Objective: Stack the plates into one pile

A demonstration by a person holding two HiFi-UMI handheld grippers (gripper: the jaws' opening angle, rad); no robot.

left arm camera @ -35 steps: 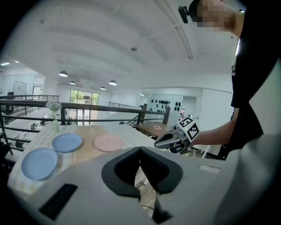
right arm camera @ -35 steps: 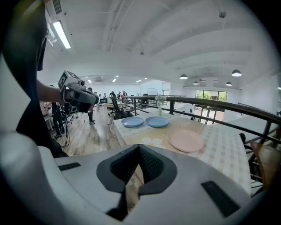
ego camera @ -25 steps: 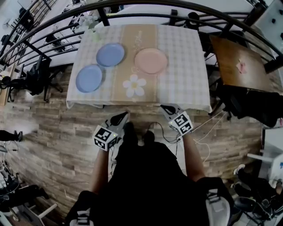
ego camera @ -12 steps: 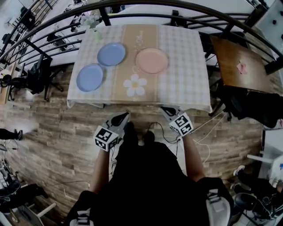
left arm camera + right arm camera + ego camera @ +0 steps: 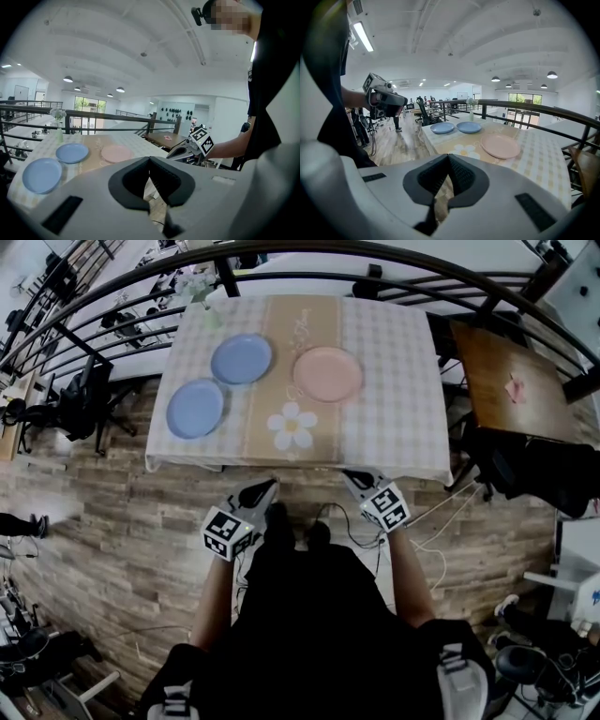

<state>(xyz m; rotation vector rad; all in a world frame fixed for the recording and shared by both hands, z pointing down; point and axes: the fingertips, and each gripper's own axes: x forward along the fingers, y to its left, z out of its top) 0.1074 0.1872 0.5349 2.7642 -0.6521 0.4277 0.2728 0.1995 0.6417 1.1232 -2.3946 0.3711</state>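
Note:
Three plates lie apart on the table (image 5: 394, 409): a blue plate (image 5: 195, 408) near the left edge, a second blue plate (image 5: 241, 358) further back, and a pink plate (image 5: 327, 374) in the middle. My left gripper (image 5: 270, 483) and right gripper (image 5: 349, 474) hover over the wooden floor just short of the table's near edge, both shut and empty. The left gripper view shows the blue plates (image 5: 41, 174) (image 5: 71, 152), the pink plate (image 5: 117, 153) and the right gripper (image 5: 171, 153). In the right gripper view the pink plate (image 5: 500, 146) lies nearest.
A checked cloth with a tan runner and a daisy print (image 5: 292, 426) covers the table. A small vase (image 5: 209, 317) stands at its far left corner. A curved black railing (image 5: 394, 254) runs behind it, and a brown side table (image 5: 511, 371) stands to the right.
The table and plates have slid slightly down and right in the head view. Both grippers stay where they were, shut.

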